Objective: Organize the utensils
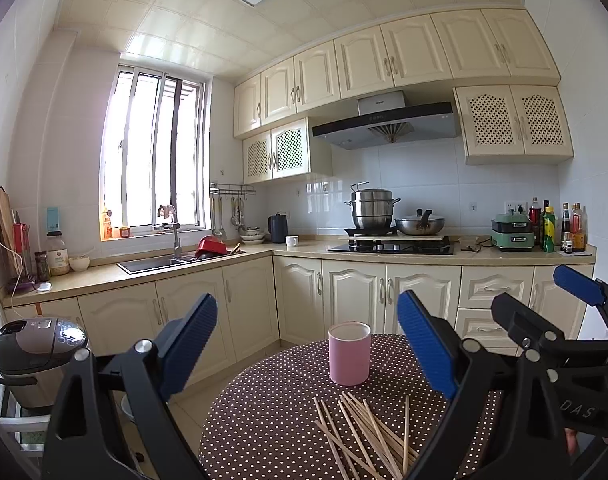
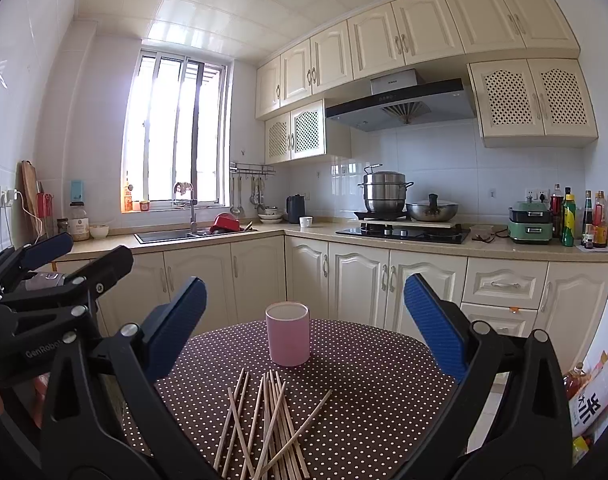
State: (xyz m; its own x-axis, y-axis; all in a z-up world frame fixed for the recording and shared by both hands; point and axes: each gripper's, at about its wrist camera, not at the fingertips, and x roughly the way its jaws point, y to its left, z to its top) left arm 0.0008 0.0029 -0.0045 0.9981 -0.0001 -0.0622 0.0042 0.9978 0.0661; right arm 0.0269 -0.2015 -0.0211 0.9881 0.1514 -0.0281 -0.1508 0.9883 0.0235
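A pink cup (image 1: 349,353) stands upright on a round table with a brown polka-dot cloth (image 1: 272,412); it also shows in the right wrist view (image 2: 287,333). Several wooden chopsticks (image 1: 368,436) lie in a loose pile on the cloth in front of the cup, also seen in the right wrist view (image 2: 264,428). My left gripper (image 1: 308,344) is open and empty, held above the near side of the table. My right gripper (image 2: 304,324) is open and empty, held beside it; it shows at the right of the left wrist view (image 1: 544,304).
Cream kitchen cabinets (image 2: 356,276) and a counter run behind the table. A rice cooker (image 1: 36,352) stands low at the left. A sink (image 1: 156,264), a stove with pots (image 1: 388,236) and bottles (image 1: 560,228) sit on the counter. A bag (image 2: 592,400) lies at the right.
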